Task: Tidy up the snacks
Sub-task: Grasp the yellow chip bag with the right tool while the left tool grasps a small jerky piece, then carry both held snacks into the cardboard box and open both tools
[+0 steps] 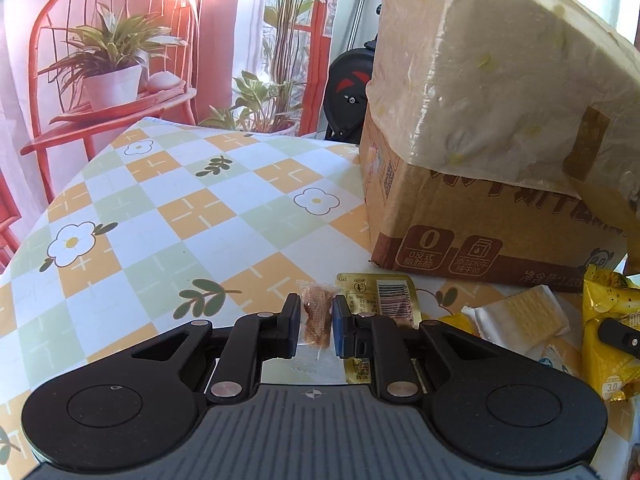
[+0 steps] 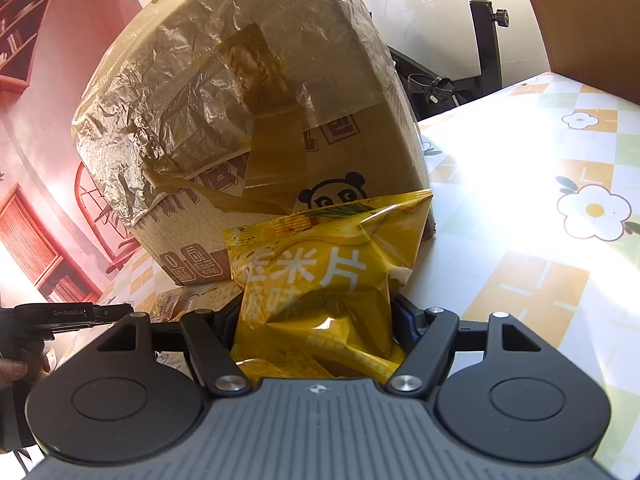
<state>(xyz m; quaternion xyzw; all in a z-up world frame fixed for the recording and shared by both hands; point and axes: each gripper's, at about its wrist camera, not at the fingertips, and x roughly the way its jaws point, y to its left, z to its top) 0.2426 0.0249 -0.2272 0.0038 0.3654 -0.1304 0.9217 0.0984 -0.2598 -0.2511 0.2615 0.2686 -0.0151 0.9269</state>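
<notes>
A: Snacks are clamped in both claws. In the left wrist view a small brown wrapped candy [image 1: 316, 318] is pinched between the pads of the left gripper [image 1: 316, 320], low in the frame's centre, with its long axis running along the fingers.

B: And the right gripper [image 2: 316, 320]?

A: It is closed on a yellow chip bag [image 2: 320, 276], whose long axis also runs along the fingers, up the middle of the right wrist view.

B: Where is the cardboard box [image 1: 480, 160] seen from each?

A: In the left view it is placed at the upper right, apart from the candy. In the right view it fills the upper centre, directly behind the bag, so the right hand is judged nearer.

B: What remains on the checked tablecloth [image 1: 160, 220]?

A: 2 items are noted beside the left claw: a gold packet [image 1: 380, 296] and a cracker pack [image 1: 524, 316], both at the lower right.
</notes>
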